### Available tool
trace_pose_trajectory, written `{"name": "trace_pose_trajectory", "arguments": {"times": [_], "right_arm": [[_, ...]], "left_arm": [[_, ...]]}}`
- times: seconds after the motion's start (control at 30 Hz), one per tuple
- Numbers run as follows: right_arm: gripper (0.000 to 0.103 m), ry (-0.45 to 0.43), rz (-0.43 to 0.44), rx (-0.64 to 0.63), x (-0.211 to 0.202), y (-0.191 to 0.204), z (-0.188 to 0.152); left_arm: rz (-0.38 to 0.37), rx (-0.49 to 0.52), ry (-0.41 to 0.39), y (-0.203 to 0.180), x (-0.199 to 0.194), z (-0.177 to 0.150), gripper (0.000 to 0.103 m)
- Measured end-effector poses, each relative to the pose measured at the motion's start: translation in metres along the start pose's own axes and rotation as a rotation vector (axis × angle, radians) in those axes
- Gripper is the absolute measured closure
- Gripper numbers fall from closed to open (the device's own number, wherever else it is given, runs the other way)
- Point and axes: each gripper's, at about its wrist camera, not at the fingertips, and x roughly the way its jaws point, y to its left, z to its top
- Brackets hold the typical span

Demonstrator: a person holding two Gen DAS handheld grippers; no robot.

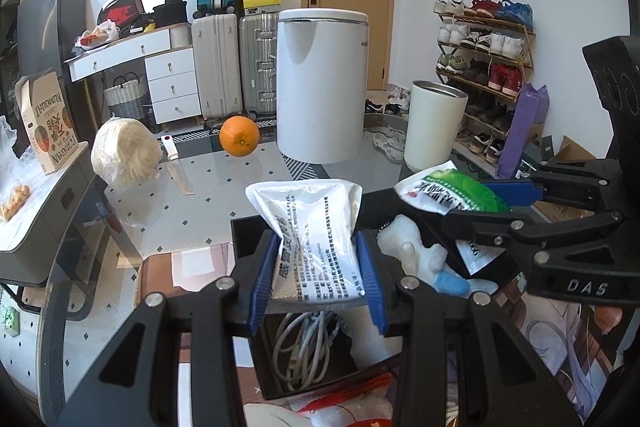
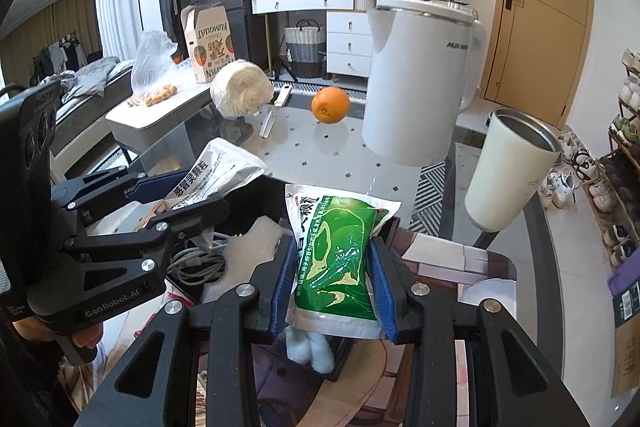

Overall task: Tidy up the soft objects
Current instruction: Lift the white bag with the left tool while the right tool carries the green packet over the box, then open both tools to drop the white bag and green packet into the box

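Observation:
My left gripper [image 1: 316, 279] is shut on a white printed sachet [image 1: 316, 243], held above a black box [image 1: 256, 227] on the glass table. Inside the box lie a coiled white cable [image 1: 304, 347] and a white plush toy [image 1: 416, 251] with a blue patch. My right gripper [image 2: 334, 275] is shut on a green and white sachet [image 2: 340, 259], also over the box [image 2: 340, 359]. In the left wrist view the right gripper [image 1: 516, 195] shows at the right with the green sachet [image 1: 448, 191]. In the right wrist view the left gripper [image 2: 160, 199] shows at the left with the white sachet [image 2: 216, 175].
On the glass table stand a white kettle [image 1: 320, 83], a cream tumbler [image 1: 434, 123], an orange [image 1: 239, 136], a wrapped bundle of noodles [image 1: 124, 155] and a knife [image 1: 176, 163]. A side table [image 1: 40, 211] with a kumquat carton is left. A shoe rack [image 1: 488, 67] is right.

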Motion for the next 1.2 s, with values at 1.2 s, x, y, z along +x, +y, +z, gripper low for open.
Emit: {"name": "trace_pose_trajectory", "arguments": {"times": [1.2], "right_arm": [[0.048, 0.015, 0.009, -0.024, 0.017, 0.007, -0.004]], "left_arm": [[0.004, 0.017, 0.027, -0.001, 0.007, -0.002, 0.064]]}}
